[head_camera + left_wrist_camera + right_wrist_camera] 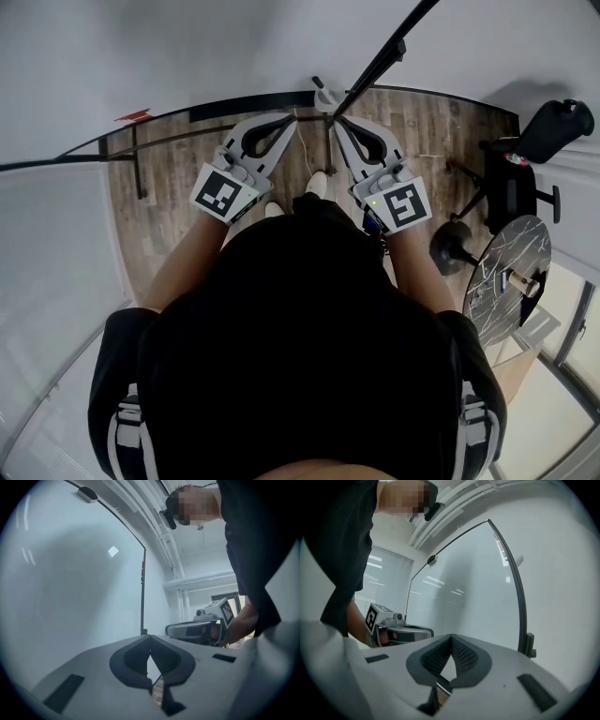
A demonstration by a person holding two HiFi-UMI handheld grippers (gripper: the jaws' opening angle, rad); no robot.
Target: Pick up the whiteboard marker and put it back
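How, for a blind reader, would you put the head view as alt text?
A person, seen from above, holds left tongs and right tongs, both shut, empty, tips close over a wood floor before a whiteboard. A round table stands at right.

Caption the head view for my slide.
Person holds left gripper and right gripper side by side, both shut, over wood floor.

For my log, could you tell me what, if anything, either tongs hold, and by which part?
Nothing is held: the left tongs and the right tongs are both shut and empty.
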